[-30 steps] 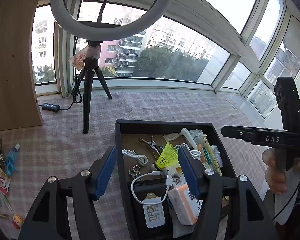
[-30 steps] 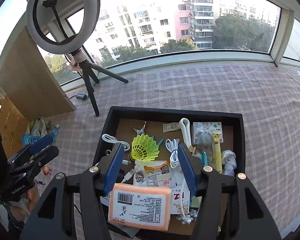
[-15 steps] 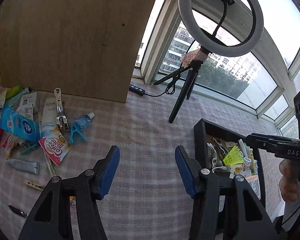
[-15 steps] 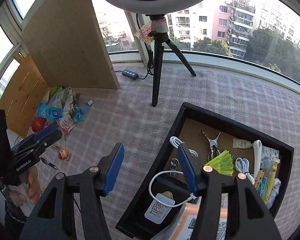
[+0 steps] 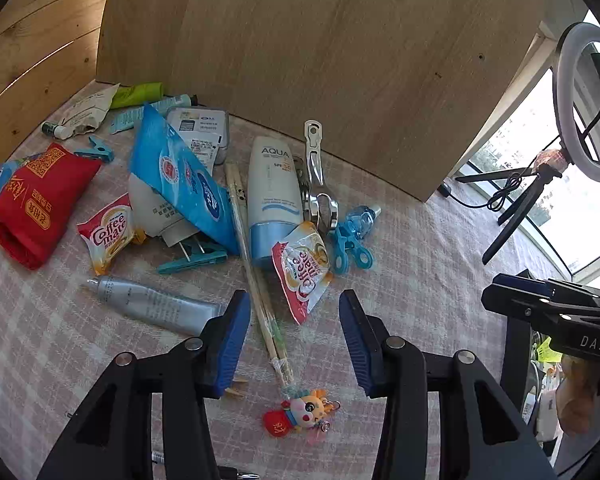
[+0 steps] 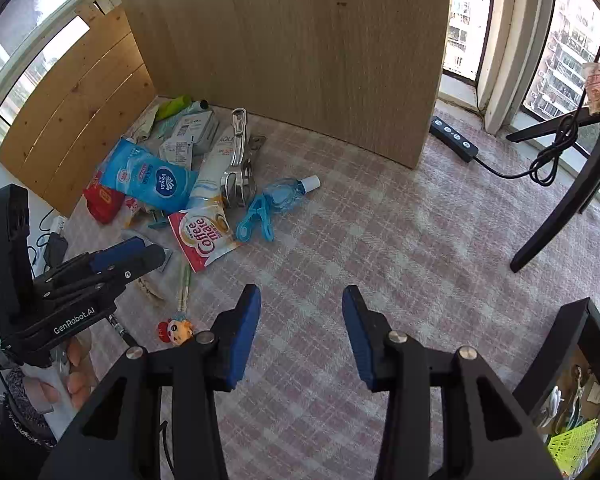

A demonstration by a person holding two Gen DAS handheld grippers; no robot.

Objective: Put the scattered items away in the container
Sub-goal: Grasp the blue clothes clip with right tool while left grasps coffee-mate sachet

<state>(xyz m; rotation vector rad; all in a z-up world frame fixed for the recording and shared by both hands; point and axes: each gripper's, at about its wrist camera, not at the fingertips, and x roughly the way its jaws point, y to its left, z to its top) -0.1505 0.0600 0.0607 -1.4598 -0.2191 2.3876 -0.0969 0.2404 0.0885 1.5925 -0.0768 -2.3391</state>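
- Both grippers hung empty over the checked cloth (image 6: 380, 220): left gripper (image 5: 290, 338) and right gripper (image 6: 300, 328), jaws just narrowed, nothing between them.
- Nearest lay chopsticks (image 5: 256, 280) and a cartoon keychain (image 5: 300, 416); picking one seemed next.
- The container (image 6: 576, 344) sat apart, rightward.

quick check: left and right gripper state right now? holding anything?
Left gripper: open, holding nothing; jaws have just been closing above the wrapped chopsticks.
Right gripper: open, holding nothing; jaws have just been closing over bare checked cloth.
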